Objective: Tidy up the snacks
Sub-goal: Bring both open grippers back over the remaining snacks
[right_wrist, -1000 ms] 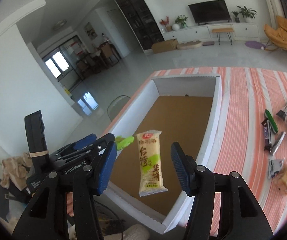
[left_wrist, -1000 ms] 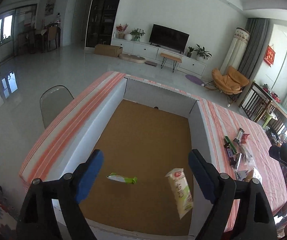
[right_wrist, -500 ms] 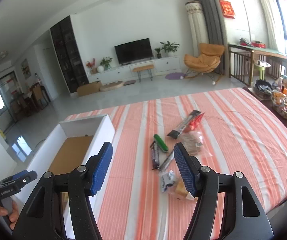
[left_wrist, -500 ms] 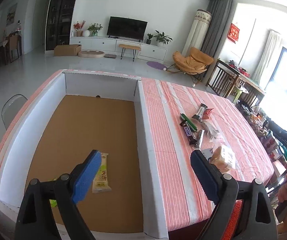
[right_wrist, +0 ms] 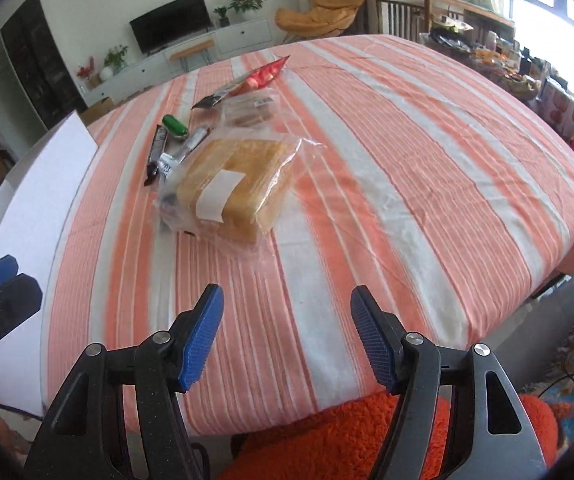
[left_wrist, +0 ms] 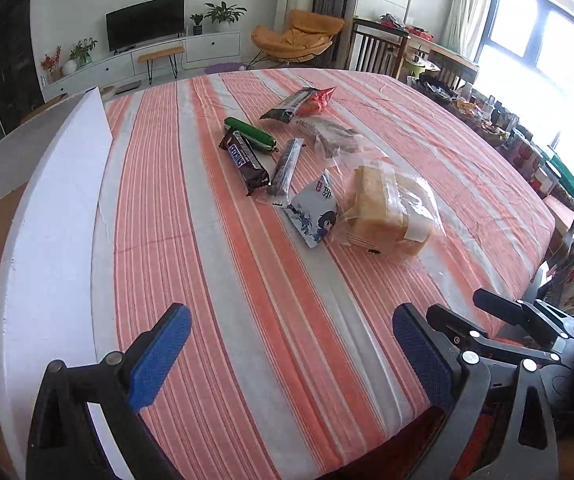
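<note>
While both grippers hang empty, left gripper (left_wrist: 289,354) fingers opening, right gripper (right_wrist: 287,338) fingers spread, striped tablecloth (right_wrist: 407,152), television (left_wrist: 145,22) beyond.

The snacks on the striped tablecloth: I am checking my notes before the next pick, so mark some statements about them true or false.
1. The bagged bread lies on the tablecloth. True.
2. The right gripper is shut on the bread. False: its fingers stand apart over bare cloth with nothing between them.
3. The Snickers bar lies beside the green packet. True.
4. The left gripper holds a snack. False: it is opening and empty.
5. All the snacks are in the white box. False: several lie on the cloth.
</note>
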The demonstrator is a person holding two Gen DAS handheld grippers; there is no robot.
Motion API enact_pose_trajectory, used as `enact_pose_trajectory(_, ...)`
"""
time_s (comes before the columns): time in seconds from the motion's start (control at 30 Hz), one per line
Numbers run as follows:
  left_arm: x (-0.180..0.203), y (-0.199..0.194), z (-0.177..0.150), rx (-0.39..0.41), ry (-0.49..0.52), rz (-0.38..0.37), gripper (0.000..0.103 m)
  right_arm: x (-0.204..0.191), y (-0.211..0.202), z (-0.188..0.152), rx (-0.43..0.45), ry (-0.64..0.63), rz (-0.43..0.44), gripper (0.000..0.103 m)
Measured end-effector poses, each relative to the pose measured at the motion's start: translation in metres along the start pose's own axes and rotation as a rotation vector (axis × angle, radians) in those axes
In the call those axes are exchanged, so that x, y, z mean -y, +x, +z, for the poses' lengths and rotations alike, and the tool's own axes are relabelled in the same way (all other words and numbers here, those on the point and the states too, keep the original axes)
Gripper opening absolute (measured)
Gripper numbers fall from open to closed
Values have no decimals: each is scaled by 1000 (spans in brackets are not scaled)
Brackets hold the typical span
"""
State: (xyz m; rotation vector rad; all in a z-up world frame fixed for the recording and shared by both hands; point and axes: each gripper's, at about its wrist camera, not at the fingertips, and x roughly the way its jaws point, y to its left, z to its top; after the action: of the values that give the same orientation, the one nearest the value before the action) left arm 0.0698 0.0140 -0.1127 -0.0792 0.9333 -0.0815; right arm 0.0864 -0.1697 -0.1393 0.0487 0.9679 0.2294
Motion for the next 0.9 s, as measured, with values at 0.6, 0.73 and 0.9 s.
enact_pose_trajectory(0.6,-30,67,1,-13,-22,138,103,26,2,-9,-27,129,54,69)
enact_pose_trajectory(0.73,-30,66,2,-5,-20,140,103,27,1,-8,-27,138,57,69)
enact_pose_trajectory(0.9,-29,67,2,-4,-20,139,103,25,2,-7,-31,133,47,69)
